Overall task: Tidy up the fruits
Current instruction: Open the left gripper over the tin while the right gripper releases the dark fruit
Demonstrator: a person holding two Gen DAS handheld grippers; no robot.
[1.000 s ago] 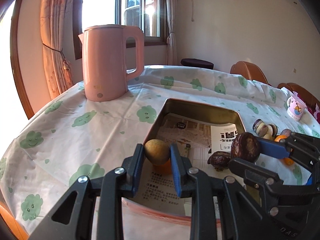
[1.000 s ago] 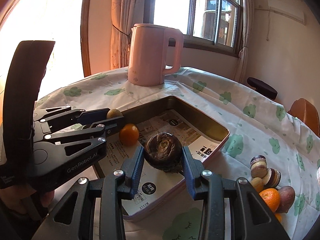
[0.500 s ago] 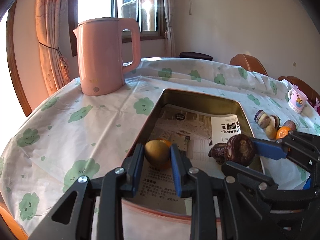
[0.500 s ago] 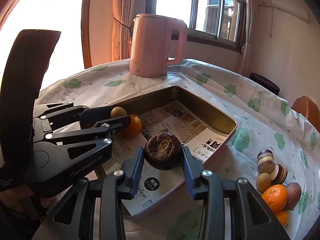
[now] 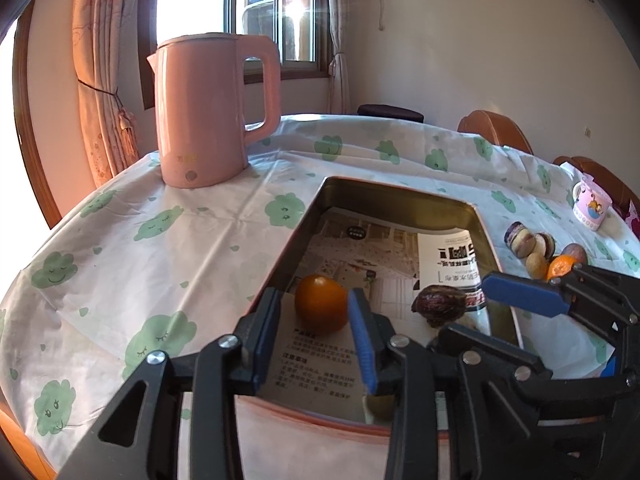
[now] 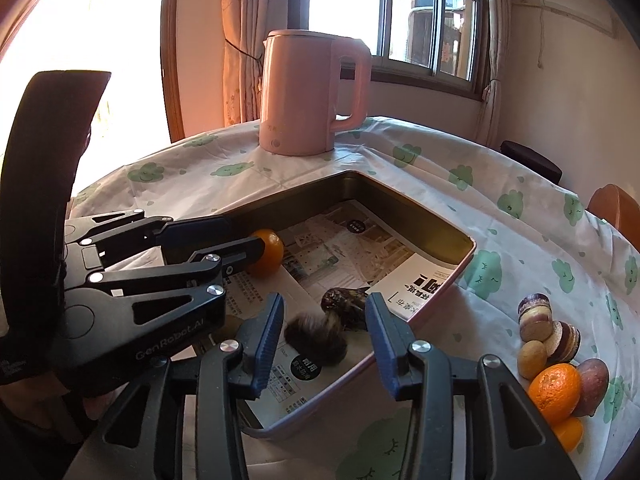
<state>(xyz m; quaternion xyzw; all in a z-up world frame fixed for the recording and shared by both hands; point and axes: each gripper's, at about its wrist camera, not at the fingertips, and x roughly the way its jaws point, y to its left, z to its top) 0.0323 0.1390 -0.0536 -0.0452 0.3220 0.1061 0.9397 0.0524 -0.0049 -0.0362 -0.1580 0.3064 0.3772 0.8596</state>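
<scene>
Currently releasing into tray (image 6: 424, 216): right gripper (image 6: 325, 326) opening, dark fruit (image 6: 316, 334) dropped free, blurred. Left gripper (image 5: 316, 334) opening, empty (orange (image 5: 321, 308) beyond); lift both straight up.

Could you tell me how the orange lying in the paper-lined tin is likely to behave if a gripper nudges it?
The orange looks round and smooth, so it would probably roll across the flat paper. The tin walls should stop it. Its firm-looking skin likely tolerates a gentle push.

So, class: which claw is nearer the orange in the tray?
Left. The left claw has its opening jaws on either side of the orange; the right claw sits off to the side over the dark fruit.
</scene>
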